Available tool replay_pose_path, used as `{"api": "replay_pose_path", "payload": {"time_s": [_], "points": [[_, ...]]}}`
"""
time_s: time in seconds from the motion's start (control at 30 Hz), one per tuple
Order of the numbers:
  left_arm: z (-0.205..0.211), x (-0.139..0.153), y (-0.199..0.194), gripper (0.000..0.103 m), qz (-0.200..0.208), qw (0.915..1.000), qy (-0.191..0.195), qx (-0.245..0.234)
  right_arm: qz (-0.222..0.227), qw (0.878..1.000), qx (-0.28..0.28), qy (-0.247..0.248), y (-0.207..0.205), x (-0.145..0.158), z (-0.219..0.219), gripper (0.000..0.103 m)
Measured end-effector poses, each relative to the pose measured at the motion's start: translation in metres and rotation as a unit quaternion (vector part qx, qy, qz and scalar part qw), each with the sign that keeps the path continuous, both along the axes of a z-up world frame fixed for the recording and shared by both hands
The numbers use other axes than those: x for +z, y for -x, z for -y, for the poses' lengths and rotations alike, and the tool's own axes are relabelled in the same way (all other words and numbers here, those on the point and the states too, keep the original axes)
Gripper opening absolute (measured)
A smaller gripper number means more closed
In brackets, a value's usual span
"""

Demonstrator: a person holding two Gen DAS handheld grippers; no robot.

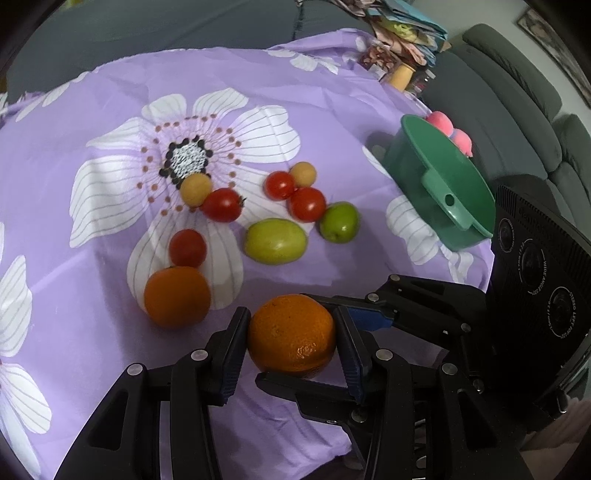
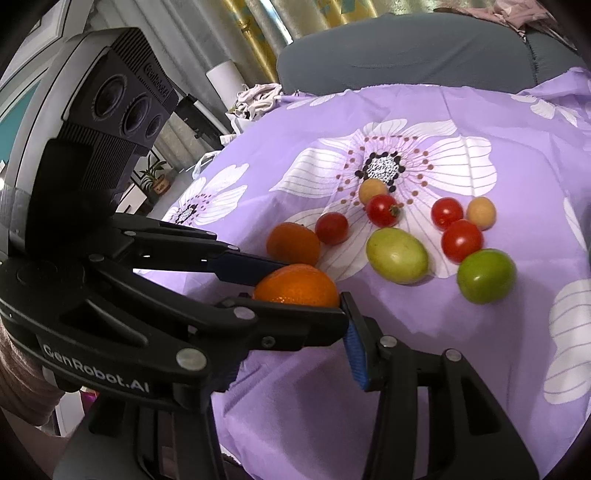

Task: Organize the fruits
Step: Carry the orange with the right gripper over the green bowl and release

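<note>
Item 1. Held orange (image 1: 295, 343): at the near edge of the purple floral cloth (image 1: 92, 155), in front of all the other fruit. The left gripper (image 1: 291, 328) is clamped on it, one pad against each flank. The right gripper (image 2: 299, 295) comes in crosswise onto the same fruit. In the left wrist view, one of its fingers lies over the far top of the orange and the other just under its near side. In its own view, the blue pad (image 2: 356, 347) touches the orange's right edge, while the other finger is hidden behind the left tool. It reads as closed on the orange too.

Item 2. Second orange (image 1: 177, 297): loose on the cloth, just beside the held one on its left. A cherry tomato (image 1: 187, 248) touches its far side.

Item 3. Three more cherry tomatoes (image 1: 221, 205) (image 1: 279, 185) (image 1: 307, 204) and two small yellowish round fruits (image 1: 195, 190) (image 1: 303, 173), clustered on the printed flower.

Item 4. Two green fruits (kind not clear): the larger oval one (image 1: 275, 240) is mid-cloth, and the rounder one (image 1: 339, 222) touches a tomato.

Item 5. Green plastic bowl (image 1: 439, 184) with a handle tab, at the cloth's right edge, with pink round fruit (image 1: 439, 122) inside it. The right gripper's body and camera block stand between the held orange and this bowl.

Item 6. Surroundings: a grey sofa (image 1: 517, 92) to the right, a heap of patterned fabric (image 1: 402, 33) behind, and a person's sleeve (image 2: 18, 376) at the left tool.
</note>
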State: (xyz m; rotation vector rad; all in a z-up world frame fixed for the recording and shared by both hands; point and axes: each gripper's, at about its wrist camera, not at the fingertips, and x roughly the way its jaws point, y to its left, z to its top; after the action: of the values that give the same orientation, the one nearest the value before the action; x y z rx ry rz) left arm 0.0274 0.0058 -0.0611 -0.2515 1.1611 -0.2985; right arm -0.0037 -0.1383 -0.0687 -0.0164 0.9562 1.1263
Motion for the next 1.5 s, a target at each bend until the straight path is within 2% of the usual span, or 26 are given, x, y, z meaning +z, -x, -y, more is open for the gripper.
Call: {"api": "replay_pose_path", "payload": {"time_s": [0.8, 1.0, 1.2, 1.5], "points": [[0.064, 0.041, -0.024, 0.046, 0.065, 0.9949, -0.040, -0.067, 0.064, 0.995, -0.065, -0.039, -0.011, 0.033, 0.061, 0.047], [0.087, 0.057, -0.039, 0.046, 0.088, 0.9901, -0.042, -0.102, 0.086, 0.990, -0.103, -0.042, -0.024, 0.047, 0.084, 0.047], [0.126, 0.071, -0.061, 0.046, 0.105, 0.9817, -0.050, -0.151, 0.103, 0.982, -0.152, -0.047, -0.040, 0.058, 0.118, 0.047], [0.178, 0.068, -0.091, 0.046, 0.097, 0.9734, -0.050, -0.202, 0.093, 0.973, -0.206, -0.048, -0.063, 0.051, 0.165, 0.047]]}}
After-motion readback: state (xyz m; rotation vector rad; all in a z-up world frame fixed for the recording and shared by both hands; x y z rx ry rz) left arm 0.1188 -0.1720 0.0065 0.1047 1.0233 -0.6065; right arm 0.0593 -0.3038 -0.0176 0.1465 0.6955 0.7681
